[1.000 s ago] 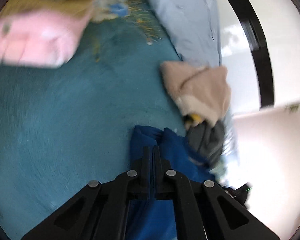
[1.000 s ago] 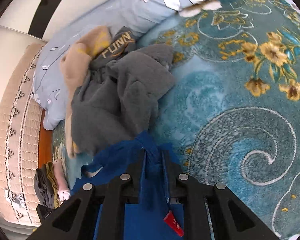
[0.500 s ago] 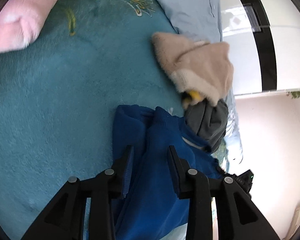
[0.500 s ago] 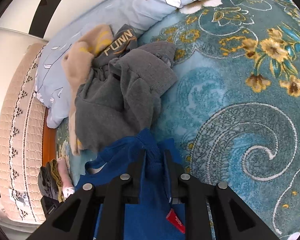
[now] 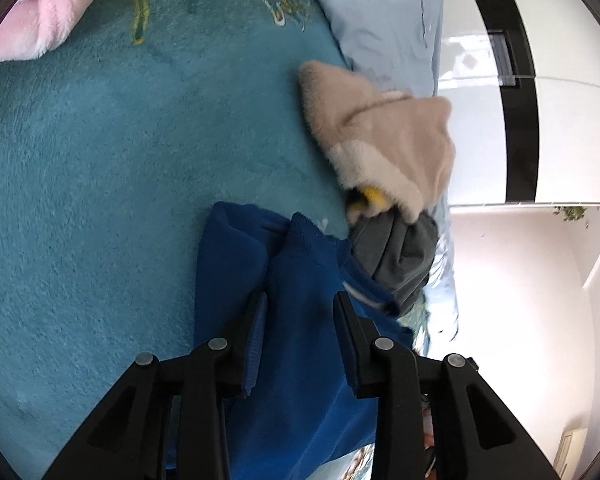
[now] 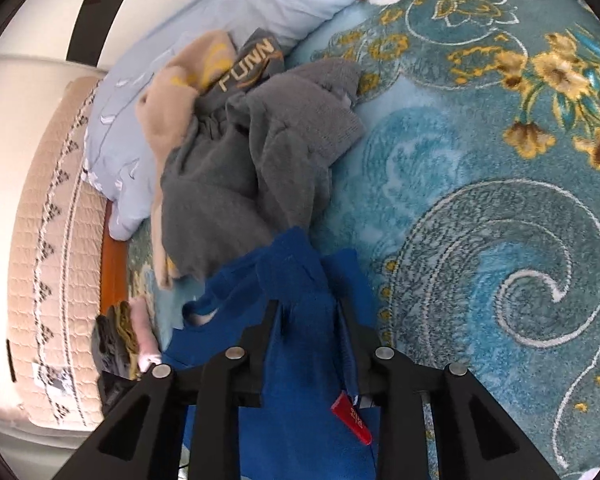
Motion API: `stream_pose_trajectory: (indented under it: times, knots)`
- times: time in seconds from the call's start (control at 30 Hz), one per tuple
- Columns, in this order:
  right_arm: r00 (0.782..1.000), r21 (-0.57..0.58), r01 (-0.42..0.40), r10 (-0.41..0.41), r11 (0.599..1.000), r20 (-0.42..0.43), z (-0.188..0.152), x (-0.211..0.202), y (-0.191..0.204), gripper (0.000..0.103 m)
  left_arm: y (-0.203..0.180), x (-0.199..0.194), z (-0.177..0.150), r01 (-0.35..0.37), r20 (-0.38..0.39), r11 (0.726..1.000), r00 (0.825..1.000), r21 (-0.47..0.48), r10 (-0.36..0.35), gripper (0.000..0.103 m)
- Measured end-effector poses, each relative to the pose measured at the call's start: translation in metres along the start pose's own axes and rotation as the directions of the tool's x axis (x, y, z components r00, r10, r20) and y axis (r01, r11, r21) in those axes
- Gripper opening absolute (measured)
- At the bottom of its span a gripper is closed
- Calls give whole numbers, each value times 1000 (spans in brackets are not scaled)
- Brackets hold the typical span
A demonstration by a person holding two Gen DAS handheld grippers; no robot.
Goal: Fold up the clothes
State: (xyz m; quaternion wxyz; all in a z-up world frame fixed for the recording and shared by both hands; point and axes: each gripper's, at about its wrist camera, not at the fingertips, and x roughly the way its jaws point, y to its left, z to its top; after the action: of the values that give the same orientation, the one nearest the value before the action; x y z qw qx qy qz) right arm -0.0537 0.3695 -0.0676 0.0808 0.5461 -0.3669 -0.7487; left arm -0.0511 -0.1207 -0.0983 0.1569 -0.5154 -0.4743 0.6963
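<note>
A teal blanket [image 6: 480, 208] with gold flowers and white swirls covers the bed. A pale blue pillow [image 5: 384, 16] lies along its edge. A white wall with a black vertical strip [image 5: 516, 92] stands beyond, brightly lit. A quilted beige headboard [image 6: 48, 248] runs beside the bed's orange wooden frame [image 6: 110, 276].

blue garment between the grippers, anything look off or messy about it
The blue garment lies bunched, its edges doubled over unevenly, not folded flat. A red tag pokes out near the right hand-held gripper. Behind it, the grey clothes sit in a crumpled heap.
</note>
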Motion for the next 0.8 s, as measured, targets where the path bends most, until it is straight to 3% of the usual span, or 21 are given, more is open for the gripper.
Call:
stream_pose_trajectory:
  times: [0.07, 0.1, 0.13, 0.2, 0.3, 0.37, 0.4, 0.53, 0.63, 0.7, 0.8]
  knots:
    - [1000, -9, 21, -21, 1000, 9, -1, 2, 2, 30, -7, 0, -1, -18, 6, 999, 1000, 37, 18, 24]
    - [999, -7, 30, -30, 1000, 16, 0, 1, 4, 30, -12, -1, -2, -40, 13, 997, 999, 68, 39, 12]
    - [999, -7, 41, -41, 999, 23, 1, 1, 7, 28, -19, -4, -3, -56, 27, 993, 998, 106, 54, 7]
    - [997, -43, 75, -73, 996, 32, 2, -3, 18, 19, -28, -14, -5, -39, 64, 986, 998, 161, 29, 6]
    - [997, -95, -43, 49, 995, 67, 7, -15, 27, 14, -40, -45, -7, 71, 132, 971, 986, 229, -104, 5]
    - [989, -94, -85, 95, 992, 115, 13, -21, 26, 14, -42, -61, -7, 94, 179, 962, 973, 255, -143, 5]
    - [985, -92, -98, 110, 991, 136, 16, -23, 25, 14, -38, -63, -3, 74, 198, 968, 972, 239, -124, 5]
    - [992, -1, 82, -82, 997, 98, 22, 11, 8, 14, -1, -43, 14, -19, 217, 999, 976, 49, 8, 0]
    - [993, 39, 50, -54, 998, 104, 23, 15, 0, 14, 26, -42, 17, 16, 240, 996, 971, -92, 7, 0]
    - [994, 26, 59, -61, 998, 94, 24, 16, 1, 14, 32, -41, 16, 31, 233, 993, 973, -114, -3, 0]
    - [994, 0, 67, -67, 998, 86, 26, 14, 4, 14, 29, -34, 16, -9, 181, 996, 983, -90, 26, 0]
